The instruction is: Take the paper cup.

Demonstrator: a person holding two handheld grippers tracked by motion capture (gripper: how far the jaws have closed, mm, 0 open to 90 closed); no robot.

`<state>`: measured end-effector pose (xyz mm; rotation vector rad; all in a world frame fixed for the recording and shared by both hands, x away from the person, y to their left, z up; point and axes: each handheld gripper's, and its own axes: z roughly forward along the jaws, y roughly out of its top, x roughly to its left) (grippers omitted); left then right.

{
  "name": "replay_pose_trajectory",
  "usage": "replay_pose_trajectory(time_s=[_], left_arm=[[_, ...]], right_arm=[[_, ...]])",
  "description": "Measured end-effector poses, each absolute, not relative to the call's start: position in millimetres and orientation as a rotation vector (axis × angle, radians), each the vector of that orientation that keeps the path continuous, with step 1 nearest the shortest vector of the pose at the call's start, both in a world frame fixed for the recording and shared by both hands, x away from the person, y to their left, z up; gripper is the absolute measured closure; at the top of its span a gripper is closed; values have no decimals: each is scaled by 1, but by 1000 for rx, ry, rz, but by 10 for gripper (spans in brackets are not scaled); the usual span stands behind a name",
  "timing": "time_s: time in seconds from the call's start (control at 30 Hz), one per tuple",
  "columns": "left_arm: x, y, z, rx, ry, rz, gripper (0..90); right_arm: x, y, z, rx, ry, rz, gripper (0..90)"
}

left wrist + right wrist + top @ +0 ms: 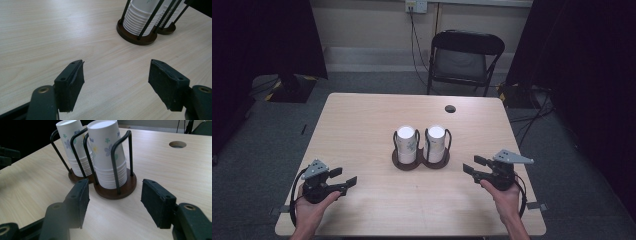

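A dark wooden cup holder (421,159) with black wire hoops stands at the table's centre. It holds two upside-down stacks of white paper cups with flower prints, the left stack (406,144) and the right stack (435,143). My left gripper (344,177) rests open near the front left, pointing toward the holder. In the left gripper view its jaws (116,67) are wide apart over bare wood, the holder base (135,38) well ahead. My right gripper (473,165) is open at the front right. In the right gripper view it (115,188) faces the nearer stack (107,152) at close range.
The light wooden table (362,125) has a round cable hole (450,108) at the back right. A black folding chair (464,60) stands behind the table. Cables trail on the grey floor at the right (532,117). Dark curtains hang on both sides.
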<state>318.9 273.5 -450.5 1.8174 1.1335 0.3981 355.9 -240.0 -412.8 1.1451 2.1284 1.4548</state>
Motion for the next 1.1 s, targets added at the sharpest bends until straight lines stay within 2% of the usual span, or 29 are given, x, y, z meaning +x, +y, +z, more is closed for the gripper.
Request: replay_pose_trajectory(time_s=[0.37, 0.63, 0.73, 1.1], left_arm=[[320, 273, -451, 1828, 1125, 387, 284], [320, 273, -451, 1825, 1129, 379, 284], [320, 274, -451, 1823, 1130, 377, 283], [320, 273, -452, 1826, 1127, 374, 284]], right_arm=[[372, -215, -403, 1091, 2162, 1474, 415], [392, -197, -389, 1049, 2177, 1473, 392], [398, -188, -386, 1011, 2189, 1464, 424], [419, -170, -380, 1007, 2188, 1457, 359]])
